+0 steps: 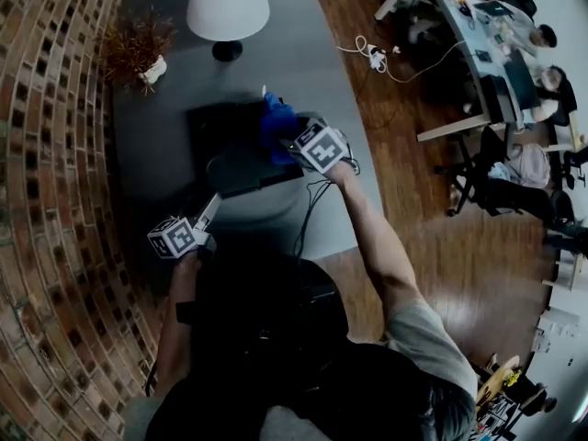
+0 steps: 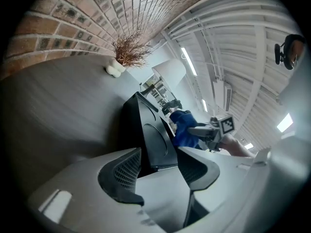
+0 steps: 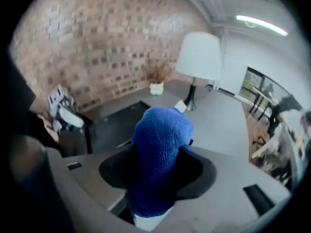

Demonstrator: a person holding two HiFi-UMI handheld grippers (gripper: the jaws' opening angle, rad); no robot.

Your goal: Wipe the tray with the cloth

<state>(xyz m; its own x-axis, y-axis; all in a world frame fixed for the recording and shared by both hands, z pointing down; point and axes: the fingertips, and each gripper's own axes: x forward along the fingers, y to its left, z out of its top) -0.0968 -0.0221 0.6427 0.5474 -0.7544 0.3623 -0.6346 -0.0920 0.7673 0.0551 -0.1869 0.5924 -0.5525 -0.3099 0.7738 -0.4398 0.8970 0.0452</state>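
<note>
Head view: a black tray lies on the dark grey worktop, below a white lamp and a dried plant. The left gripper reaches in to the tray's near edge. The right gripper sits over the tray's far right part with the blue cloth bunched at its tip. Whether the cloth touches the tray surface cannot be told from here.

Left gripper view: the jaws are clenched on the tray's rim, with a ribbed pad against each side of the black wall, so this gripper is pinning the tray. Beyond it, the cloth hangs from the other gripper above the tray's far side.

Right gripper view: the picture is smeared, but the cloth plainly fills the gap between the jaws. It is pinched there and bulges out past the pads, with the tray dark behind it.

The step in hand looks like the start of the wipe proper — tray steadied, cloth grasped and brought over it. The next move calls for pressing the free wad of cloth flat onto the tray floor and sweeping it across. The left grip has to hold firm meanwhile — otherwise the tray may slide.
</note>
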